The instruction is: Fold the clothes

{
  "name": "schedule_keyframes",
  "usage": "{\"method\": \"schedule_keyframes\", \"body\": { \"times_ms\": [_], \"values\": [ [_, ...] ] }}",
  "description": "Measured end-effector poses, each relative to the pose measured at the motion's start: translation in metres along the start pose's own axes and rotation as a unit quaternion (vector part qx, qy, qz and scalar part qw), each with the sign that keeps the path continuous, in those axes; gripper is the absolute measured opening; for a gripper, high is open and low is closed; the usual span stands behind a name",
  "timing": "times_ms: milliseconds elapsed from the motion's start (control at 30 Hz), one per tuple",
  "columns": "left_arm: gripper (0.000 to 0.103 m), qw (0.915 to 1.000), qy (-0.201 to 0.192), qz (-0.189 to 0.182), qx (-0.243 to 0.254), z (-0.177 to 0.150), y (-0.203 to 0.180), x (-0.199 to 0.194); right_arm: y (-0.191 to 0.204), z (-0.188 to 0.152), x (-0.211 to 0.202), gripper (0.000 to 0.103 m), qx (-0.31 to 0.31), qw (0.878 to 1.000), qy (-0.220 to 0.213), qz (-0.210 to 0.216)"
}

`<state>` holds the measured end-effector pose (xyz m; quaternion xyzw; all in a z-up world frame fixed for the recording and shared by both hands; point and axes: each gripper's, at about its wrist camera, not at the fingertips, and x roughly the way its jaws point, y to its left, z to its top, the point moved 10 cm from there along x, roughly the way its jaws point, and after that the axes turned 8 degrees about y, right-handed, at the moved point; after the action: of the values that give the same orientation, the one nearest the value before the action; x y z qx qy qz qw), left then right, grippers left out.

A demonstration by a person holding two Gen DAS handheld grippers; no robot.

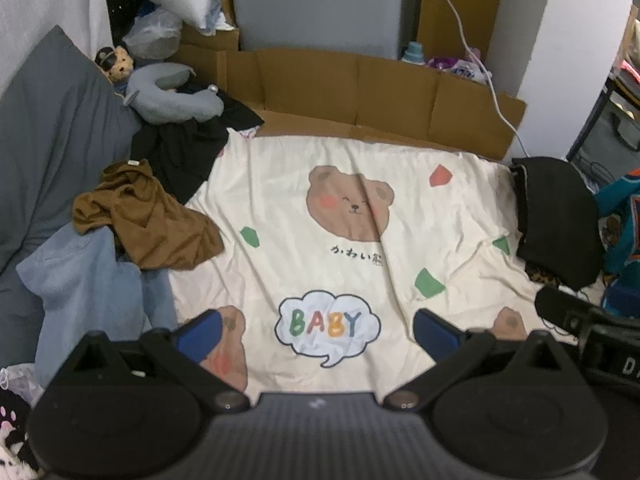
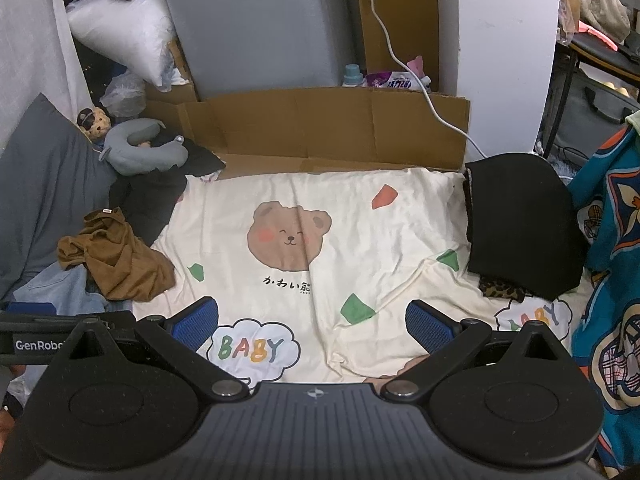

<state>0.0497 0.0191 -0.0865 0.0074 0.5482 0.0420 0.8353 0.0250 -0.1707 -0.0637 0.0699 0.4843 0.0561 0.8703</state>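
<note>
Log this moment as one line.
left gripper open, empty | right gripper open, empty | brown shirt crumpled, left pile | black garment folded, right | bear sheet bare

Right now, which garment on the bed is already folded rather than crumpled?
The black garment at the right edge: it lies as a flat, squared stack. The brown top, the denim and the black cloth on the left are loose heaps.

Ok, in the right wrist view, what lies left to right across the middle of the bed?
Grey pillow → brown garment → bear print on the cream sheet → folded black garment → teal patterned fabric.
</note>
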Motion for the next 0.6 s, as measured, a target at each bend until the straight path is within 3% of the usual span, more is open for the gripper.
{"method": "schedule_keyframes", "body": {
  "times_ms": [300, 600],
  "values": [
    [0.103, 0.9997, -0.015, 0.02, 0.004, 0.0003, 0.001, -0.0076, 0.0038, 0.0016, -0.0002, 0.103, -0.008, 1.0, 0.001, -0.001],
    [0.103, 0.9998, -0.002, -0.016, -0.007, -0.0024, -0.0017, -0.0041, 0.0083, 0.0021, -0.0069, 0.103, -0.013, 1.0, -0.008, -0.013]
  ]
}}
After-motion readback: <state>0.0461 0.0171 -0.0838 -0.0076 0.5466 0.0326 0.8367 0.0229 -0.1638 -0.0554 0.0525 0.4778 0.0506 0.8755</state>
